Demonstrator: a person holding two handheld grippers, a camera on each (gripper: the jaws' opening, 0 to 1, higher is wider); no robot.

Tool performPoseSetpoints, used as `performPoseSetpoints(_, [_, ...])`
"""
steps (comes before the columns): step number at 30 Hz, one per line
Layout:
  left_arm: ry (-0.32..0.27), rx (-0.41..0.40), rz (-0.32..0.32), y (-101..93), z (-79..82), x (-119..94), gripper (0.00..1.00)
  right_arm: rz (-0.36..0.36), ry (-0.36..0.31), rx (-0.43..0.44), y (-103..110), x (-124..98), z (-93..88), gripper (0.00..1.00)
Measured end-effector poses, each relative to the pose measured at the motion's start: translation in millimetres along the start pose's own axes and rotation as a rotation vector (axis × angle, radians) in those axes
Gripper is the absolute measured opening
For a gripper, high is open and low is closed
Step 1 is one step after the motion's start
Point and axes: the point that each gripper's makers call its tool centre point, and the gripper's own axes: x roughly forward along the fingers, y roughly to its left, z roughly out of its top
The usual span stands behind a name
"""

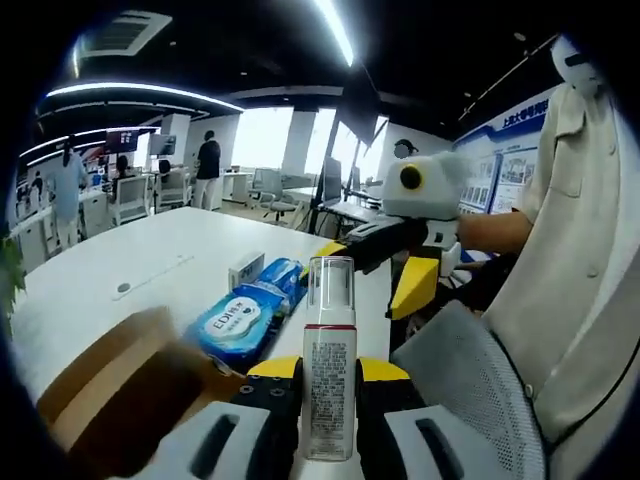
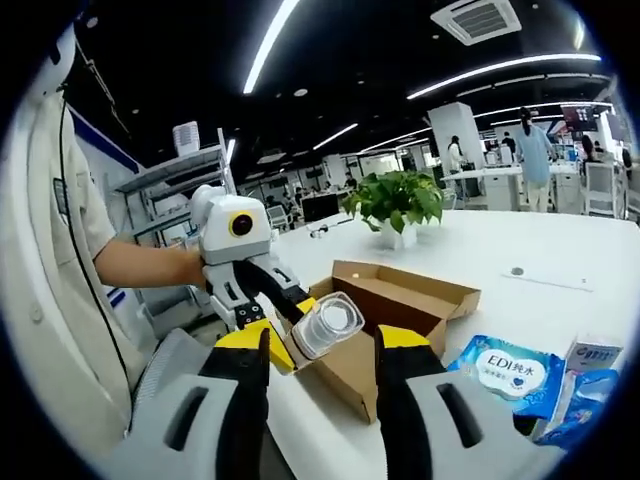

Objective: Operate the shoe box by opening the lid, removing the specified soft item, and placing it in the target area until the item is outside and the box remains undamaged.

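Left gripper (image 1: pixel 328 375) is clamped on a clear pump bottle (image 1: pixel 329 370), held upright between the yellow-tipped jaws, printed label facing the camera. In the right gripper view the same left gripper (image 2: pixel 290 325) comes in from the left, held by a person's hand (image 2: pixel 185 268), with the bottle (image 2: pixel 327 325) seen from its clear round end, just above the near flap of the box.

Right gripper (image 2: pixel 322 350) has its jaws apart, nothing between the pads; it hovers in front of the box. It also shows in the left gripper view (image 1: pixel 400 265), coming in from the right, above the table edge.

Shoe box (image 2: pixel 395 310) is brown cardboard, open, flaps up, sitting on the white table (image 2: pixel 520 255). In the left gripper view the box (image 1: pixel 120 385) is low left, blurred, partly behind the left jaw.

Beside the box: blue wipes pack (image 2: pixel 508 373) labelled EDI, lying flat on the table, also seen past the bottle (image 1: pixel 245 315). A second blue pack (image 2: pixel 580 410) touches it at the far right. A small white carton (image 2: pixel 592 354) stands just behind them, also visible (image 1: pixel 245 270).

Potted green plant (image 2: pixel 395 200) stands on the table behind the box. A mesh office chair (image 1: pixel 470 385) sits close to the table edge, next to the person's light shirt (image 1: pixel 585 250). Whether the soft item is in the box, cannot tell.
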Motion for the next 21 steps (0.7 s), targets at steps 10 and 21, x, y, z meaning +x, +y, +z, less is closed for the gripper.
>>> performPoseSetpoints(10, [0.009,0.033,0.001,-3.0,-6.6,0,0.20,0.004,0.013,0.028,0,6,-6.6,0.27])
performPoseSetpoints(21, [0.059,0.049,-0.010,-4.9,-17.7,5,0.20,-0.001,0.035,0.056,1,10,-11.4,0.23])
